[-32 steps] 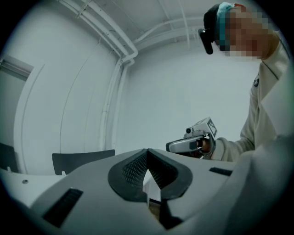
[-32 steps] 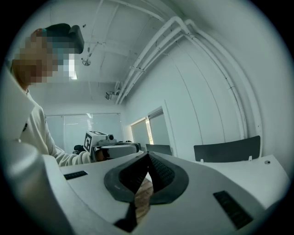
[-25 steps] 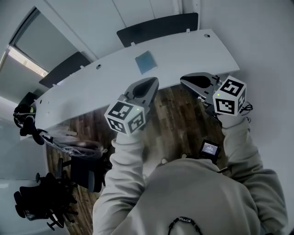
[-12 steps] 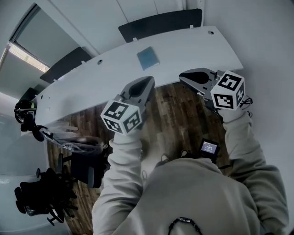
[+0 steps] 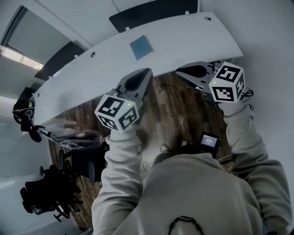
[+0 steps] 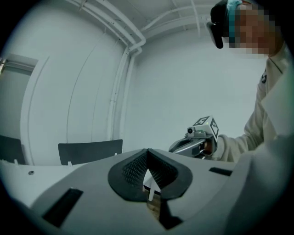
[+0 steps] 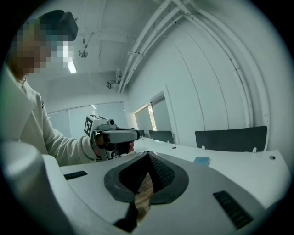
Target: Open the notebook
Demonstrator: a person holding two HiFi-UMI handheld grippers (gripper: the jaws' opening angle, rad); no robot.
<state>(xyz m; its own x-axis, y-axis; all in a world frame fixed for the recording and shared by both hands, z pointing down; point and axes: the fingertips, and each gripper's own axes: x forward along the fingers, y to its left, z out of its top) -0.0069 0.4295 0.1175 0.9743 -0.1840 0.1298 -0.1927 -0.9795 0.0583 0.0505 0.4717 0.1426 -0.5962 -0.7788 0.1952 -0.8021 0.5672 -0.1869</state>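
Observation:
A closed light-blue notebook (image 5: 141, 47) lies flat on the long white table (image 5: 82, 87), towards its far side; it also shows small in the right gripper view (image 7: 201, 160). Both grippers hang in the air over the floor, short of the table's near edge and apart from the notebook. My left gripper (image 5: 148, 72) points at the table below the notebook, its jaws shut and empty (image 6: 147, 151). My right gripper (image 5: 180, 71) is to the right of it, also shut with nothing held (image 7: 148, 153). Each gripper shows in the other's view: the right gripper (image 6: 195, 137) and the left gripper (image 7: 115, 134).
Dark chairs (image 5: 151, 13) stand behind the table along the wall, and another chair (image 5: 57, 62) is further left. Black office chairs (image 5: 46, 197) are grouped on the wooden floor (image 5: 181, 112) at the left. A small device (image 5: 209, 140) hangs at the person's waist.
The head view has shifted, so table and notebook sit higher in the picture. The right gripper has sunk a little. Both grippers stay shut and side by side.

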